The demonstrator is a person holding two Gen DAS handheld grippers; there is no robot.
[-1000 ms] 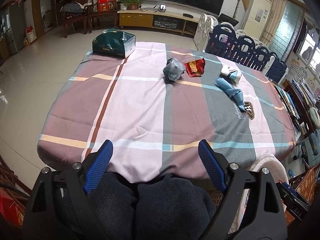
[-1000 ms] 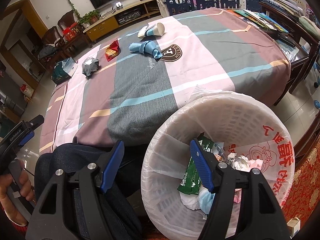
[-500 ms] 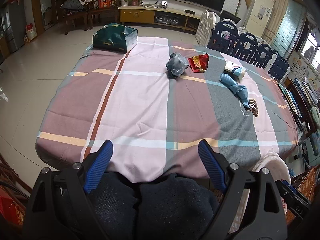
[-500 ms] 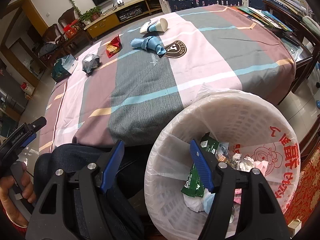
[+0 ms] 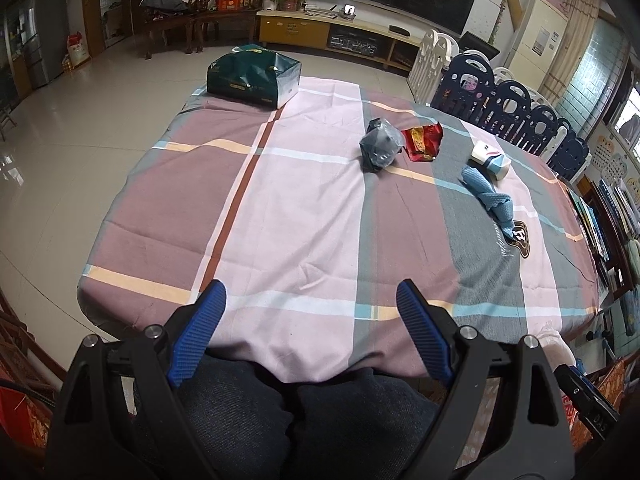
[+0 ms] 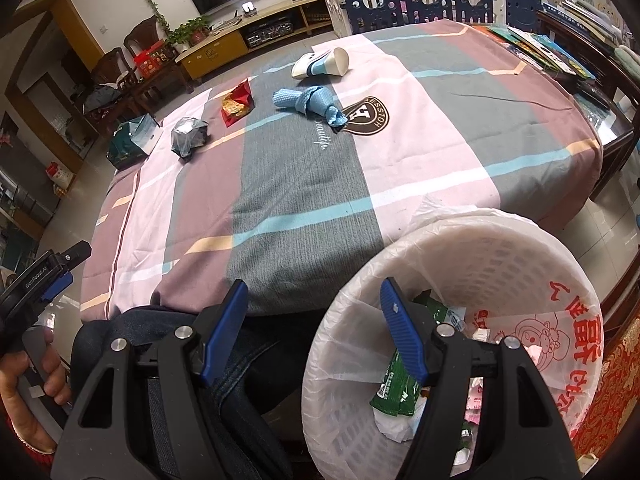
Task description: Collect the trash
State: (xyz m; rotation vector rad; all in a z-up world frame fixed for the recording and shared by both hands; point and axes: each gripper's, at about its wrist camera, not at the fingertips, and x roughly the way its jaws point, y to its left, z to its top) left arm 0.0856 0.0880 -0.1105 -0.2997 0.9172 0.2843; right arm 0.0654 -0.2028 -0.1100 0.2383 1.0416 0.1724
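Observation:
On the striped tablecloth lie a crumpled grey foil bag [image 5: 380, 144] [image 6: 189, 136], a red snack wrapper [image 5: 421, 142] [image 6: 237, 105], a twisted blue cloth [image 5: 491, 200] [image 6: 310, 103] and a tipped white-and-blue paper cup [image 5: 491, 159] [image 6: 322, 65]. My left gripper [image 5: 310, 332] is open and empty, low at the table's near edge above the person's knees. My right gripper [image 6: 314, 328] is open and empty beside the rim of a white bin [image 6: 532, 248] lined with a plastic bag and holding several pieces of trash.
A dark green box [image 5: 254, 76] sits at the table's far left corner. Books [image 6: 552, 46] lie along the right edge. Navy playpen panels [image 5: 512, 108] stand behind the table. The person's other hand holds the left gripper [image 6: 36, 280] in the right wrist view.
Both grippers have risen and tilted slightly toward the table, so the tabletop items appear lower and closer. Both stay open and empty. Nothing on the table has moved.

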